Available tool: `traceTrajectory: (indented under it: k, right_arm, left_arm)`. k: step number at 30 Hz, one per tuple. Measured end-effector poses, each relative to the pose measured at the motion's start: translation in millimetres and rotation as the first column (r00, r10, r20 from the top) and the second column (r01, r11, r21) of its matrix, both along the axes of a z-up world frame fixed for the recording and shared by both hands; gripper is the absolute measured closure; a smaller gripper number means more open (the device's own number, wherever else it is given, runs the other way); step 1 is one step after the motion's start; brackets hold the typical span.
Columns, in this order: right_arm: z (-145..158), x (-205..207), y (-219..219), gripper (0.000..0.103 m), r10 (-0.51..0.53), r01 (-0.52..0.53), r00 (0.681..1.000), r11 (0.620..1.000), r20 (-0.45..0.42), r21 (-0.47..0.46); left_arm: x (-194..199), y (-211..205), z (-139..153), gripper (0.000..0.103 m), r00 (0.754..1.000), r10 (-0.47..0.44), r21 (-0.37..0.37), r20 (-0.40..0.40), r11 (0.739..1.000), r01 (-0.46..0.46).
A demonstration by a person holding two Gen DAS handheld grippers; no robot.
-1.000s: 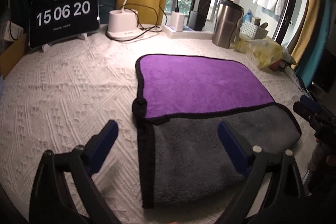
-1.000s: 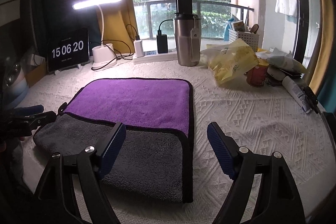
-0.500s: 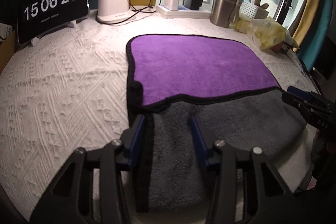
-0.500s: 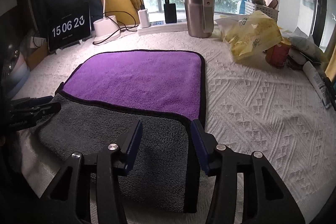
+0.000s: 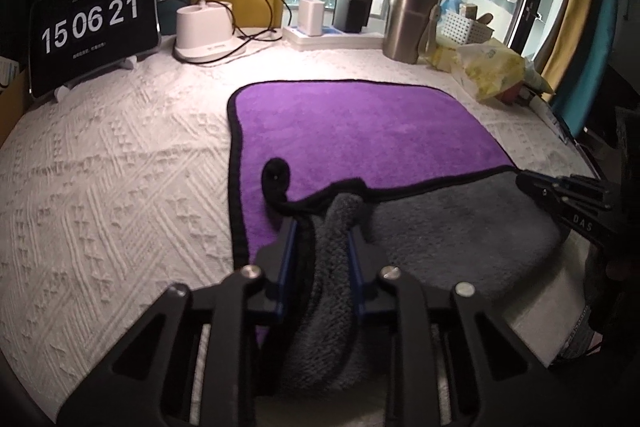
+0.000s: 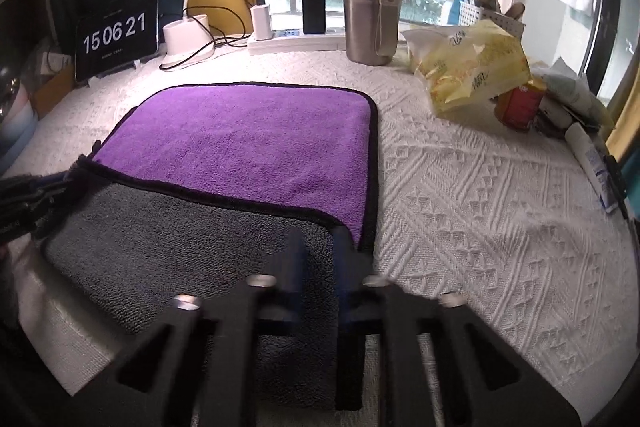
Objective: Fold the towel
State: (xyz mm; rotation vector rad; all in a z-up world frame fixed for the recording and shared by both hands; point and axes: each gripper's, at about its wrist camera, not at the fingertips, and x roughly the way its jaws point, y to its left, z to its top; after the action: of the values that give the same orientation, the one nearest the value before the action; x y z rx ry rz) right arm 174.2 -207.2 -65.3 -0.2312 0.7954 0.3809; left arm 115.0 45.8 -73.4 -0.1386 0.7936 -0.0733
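Note:
The towel [image 5: 360, 131] is purple on one face and grey on the other, with black trim. It lies on the white textured table cover, its near part turned over grey side up. My left gripper [image 5: 322, 227] is shut on the near left grey edge, which bunches between the blue pads. My right gripper [image 6: 320, 247] is shut on the near right corner of the towel [image 6: 248, 147]. The right gripper also shows at the right edge of the left wrist view [image 5: 568, 199], at the towel's right edge.
At the back stand a clock tablet [image 5: 92, 27], a white lamp base [image 5: 206, 37] with cables, a power strip [image 6: 296, 41] and a steel tumbler [image 6: 372, 11]. A yellow bag [image 6: 472, 67], a red can [image 6: 520, 103] and a tube [image 6: 592, 159] lie at the right.
Both grippers went from wide open above the towel's near edge to shut on it. The left one has bunched the grey edge up and pushed it forward.

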Motion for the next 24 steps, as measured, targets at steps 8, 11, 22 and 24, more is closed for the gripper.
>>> traceTrajectory:
  k: [8, 11, 22, 24]
  right_arm:
    - [4, -9, 3, 0.099, 0.029, -0.028, 0.999, 1.0, 0.046, -0.003]
    - [5, -8, 0, 0.099, 0.021, -0.021, 0.999, 1.0, 0.044, 0.004]
    - [4, 3, -12, 0.077, -0.001, 0.002, 1.0, 0.999, -0.023, 0.048]
    - [2, 3, -11, 0.077, 0.004, -0.003, 1.0, 0.999, -0.028, 0.038]
  left_arm:
    - [-8, -1, 7, 0.081, 0.999, -0.024, -0.035, 0.035, 0.999, 0.025]
    - [-10, -3, 10, 0.082, 0.999, -0.029, -0.035, 0.044, 0.999, 0.031]
    - [-20, -2, 17, 0.083, 0.998, -0.02, -0.02, 0.065, 1.0, 0.022]
    - [-22, -3, 19, 0.083, 0.997, -0.021, -0.012, 0.072, 1.0, 0.022]
